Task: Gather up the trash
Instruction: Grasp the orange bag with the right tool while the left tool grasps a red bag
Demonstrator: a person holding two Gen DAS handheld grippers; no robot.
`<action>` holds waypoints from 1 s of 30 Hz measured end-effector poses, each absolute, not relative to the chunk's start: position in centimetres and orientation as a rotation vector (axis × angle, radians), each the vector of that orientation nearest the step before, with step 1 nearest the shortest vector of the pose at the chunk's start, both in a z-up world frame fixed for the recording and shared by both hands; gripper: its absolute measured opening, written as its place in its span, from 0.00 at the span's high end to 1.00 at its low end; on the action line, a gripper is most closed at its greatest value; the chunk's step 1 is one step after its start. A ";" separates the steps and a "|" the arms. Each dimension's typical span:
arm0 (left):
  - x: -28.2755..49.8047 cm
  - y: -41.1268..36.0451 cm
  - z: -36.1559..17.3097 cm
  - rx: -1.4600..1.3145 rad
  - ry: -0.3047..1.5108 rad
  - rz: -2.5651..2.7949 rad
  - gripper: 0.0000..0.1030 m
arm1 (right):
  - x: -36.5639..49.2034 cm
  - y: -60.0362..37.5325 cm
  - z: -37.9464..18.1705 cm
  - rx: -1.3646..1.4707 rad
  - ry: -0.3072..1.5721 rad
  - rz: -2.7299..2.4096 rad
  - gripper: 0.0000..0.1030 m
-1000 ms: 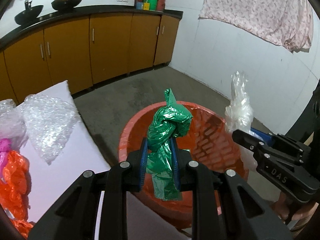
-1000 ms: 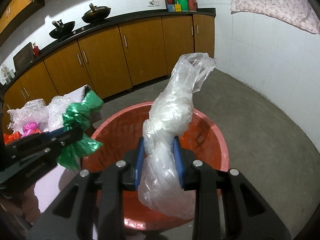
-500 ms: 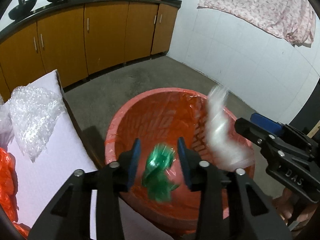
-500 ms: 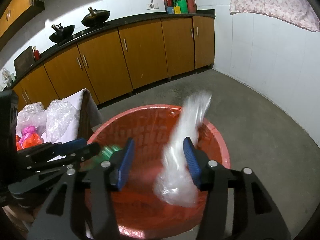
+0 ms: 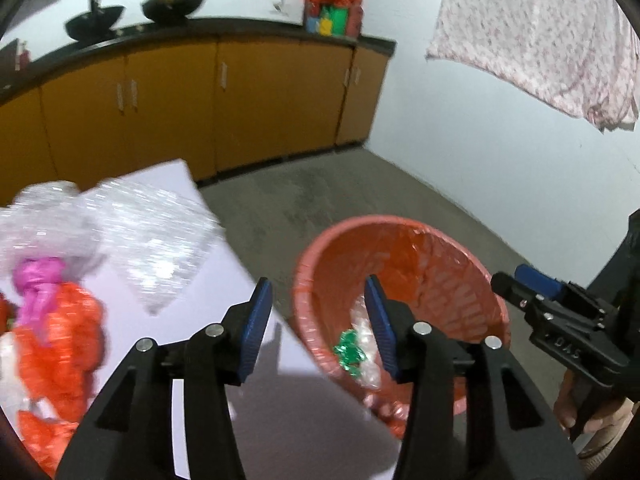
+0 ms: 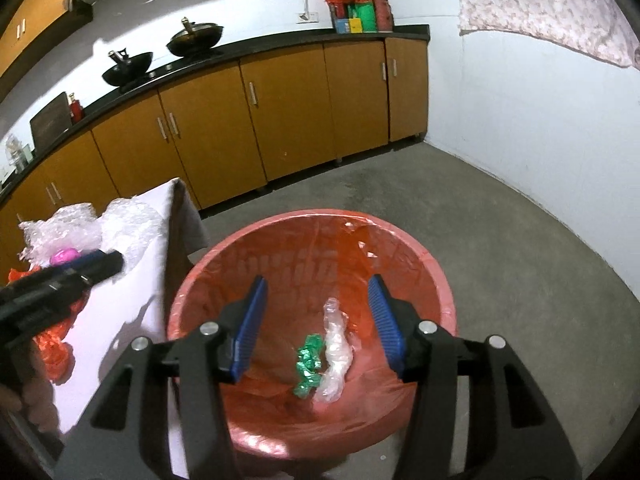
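Trash, green wrapper (image 6: 308, 364) beside clear bag (image 6: 335, 354), lies in the red bin (image 6: 440, 280) below the empty, parted right claw (image 6: 316, 320).

The left claw (image 5: 316, 320), its blue-padded jaws opening with nothing between them, hangs over the edge of a white surface (image 5: 224, 280) beside a round red plastic basket (image 5: 400, 240). Inside lie a crumpled green plastic bag (image 5: 350, 354) and a clear plastic bag (image 5: 366, 376), touching.

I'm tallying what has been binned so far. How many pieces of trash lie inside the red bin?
2. A green bag and a clear plastic bag lie side by side at the bottom of the red bin. Anything under them would be hidden.
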State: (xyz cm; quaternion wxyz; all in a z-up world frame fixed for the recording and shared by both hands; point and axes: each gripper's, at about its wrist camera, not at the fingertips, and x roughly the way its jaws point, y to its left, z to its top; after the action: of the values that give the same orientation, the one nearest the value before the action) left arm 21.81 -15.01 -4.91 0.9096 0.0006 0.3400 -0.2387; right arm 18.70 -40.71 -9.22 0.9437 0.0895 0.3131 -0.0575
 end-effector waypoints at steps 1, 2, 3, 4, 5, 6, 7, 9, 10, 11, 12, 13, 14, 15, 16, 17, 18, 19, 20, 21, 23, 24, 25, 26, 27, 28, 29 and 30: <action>21.3 -14.0 -4.4 -0.004 0.685 -0.477 0.50 | 18.7 -40.3 -9.0 0.179 0.637 -0.111 0.49; 20.8 -13.2 -4.0 -0.008 0.672 -0.465 0.49 | 18.6 -39.8 -8.9 0.173 0.635 -0.100 0.49; 20.4 -12.4 -3.7 -0.012 0.660 -0.452 0.49 | 18.5 -39.2 -8.7 0.167 0.633 -0.091 0.49; 19.8 -11.3 -3.2 -0.014 0.645 -0.432 0.49 | 18.4 -38.5 -8.5 0.159 0.630 -0.076 0.49; 19.3 -10.4 -3.0 -0.015 0.633 -0.416 0.49 | 18.3 -37.7 -8.3 0.151 0.627 -0.062 0.49; 18.9 -9.5 -2.7 -0.017 0.621 -0.398 0.49 | 18.2 -37.1 -8.2 0.147 0.626 -0.050 0.49; 18.4 -8.3 -2.4 -0.019 0.607 -0.372 0.48 | 18.1 -36.1 -8.0 0.140 0.624 -0.031 0.49; 17.6 -6.3 -2.0 -0.023 0.585 -0.325 0.47 | 18.0 -34.1 -7.8 0.126 0.623 0.012 0.49; 17.0 -4.9 -1.8 -0.024 0.571 -0.288 0.46 | 17.9 -33.1 -7.6 0.118 0.624 0.032 0.49; 16.7 -3.9 -1.8 -0.024 0.561 -0.260 0.45 | 17.8 -32.3 -7.5 0.112 0.624 0.049 0.49; 16.3 -2.3 -1.7 -0.025 0.550 -0.216 0.44 | 17.7 -31.2 -7.5 0.106 0.626 0.073 0.49; 15.8 -1.2 -1.7 -0.026 0.544 -0.186 0.44 | 17.6 -29.9 -7.5 0.098 0.628 0.101 0.49; 15.5 0.0 -1.8 -0.025 0.538 -0.156 0.44 | 17.6 -28.6 -7.4 0.090 0.630 0.127 0.49; 15.2 1.3 -1.7 -0.025 0.532 -0.123 0.43 | 17.5 -27.2 -7.4 0.082 0.633 0.156 0.49; 14.8 2.9 -1.9 -0.023 0.526 -0.079 0.41 | 17.6 -26.0 -7.3 0.075 0.635 0.183 0.49; 14.4 4.5 -2.1 -0.020 0.523 -0.029 0.40 | 17.6 -25.1 -7.2 0.070 0.638 0.202 0.49; 14.1 5.9 -2.3 -0.018 0.523 0.011 0.39 | 17.5 -23.5 -7.3 0.062 0.643 0.236 0.49; 13.9 7.3 -2.6 -0.019 0.528 0.051 0.39 | 17.4 -22.4 -7.3 0.055 0.646 0.259 0.49; 13.7 8.7 -2.9 -0.023 0.534 0.088 0.39 | 17.4 -21.0 -7.3 0.047 0.650 0.288 0.48; 13.4 10.4 -3.3 -0.030 0.538 0.122 0.39 | 17.3 -20.1 -7.3 0.042 0.652 0.306 0.48; 13.0 12.9 -3.7 -0.042 0.543 0.185 0.38 | 17.1 -17.7 -7.4 0.029 0.658 0.352 0.42; 12.6 13.7 -3.9 -0.045 0.544 0.203 0.38 | 17.0 -16.7 -7.5 0.026 0.659 0.373 0.40; 12.4 15.2 -4.1 -0.054 0.549 0.234 0.36 | 16.9 -15.4 -7.5 0.022 0.658 0.401 0.40; 12.3 16.0 -4.2 -0.062 0.552 0.256 0.35 | 16.7 -14.4 -7.6 0.014 0.659 0.420 0.39; 12.0 16.9 -4.6 -0.069 0.554 0.274 0.35 | 16.6 -13.4 -7.8 0.006 0.660 0.434 0.38; 11.9 17.9 -4.8 -0.079 0.560 0.294 0.34 | 16.6 -12.4 -7.9 -0.004 0.663 0.448 0.38; 11.9 18.6 -5.0 -0.088 0.564 0.310 0.32 | 16.7 -11.9 -8.2 -0.009 0.667 0.454 0.37; 11.6 19.0 -5.3 -0.094 0.566 0.320 0.31 | 16.7 -11.5 -8.4 -0.012 0.672 0.459 0.35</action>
State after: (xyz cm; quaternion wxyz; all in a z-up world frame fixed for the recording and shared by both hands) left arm 11.56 19.01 -5.28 0.9466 -0.0461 0.2778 0.1571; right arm 16.74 -11.53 -8.41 0.9184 -0.0060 0.3268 0.2230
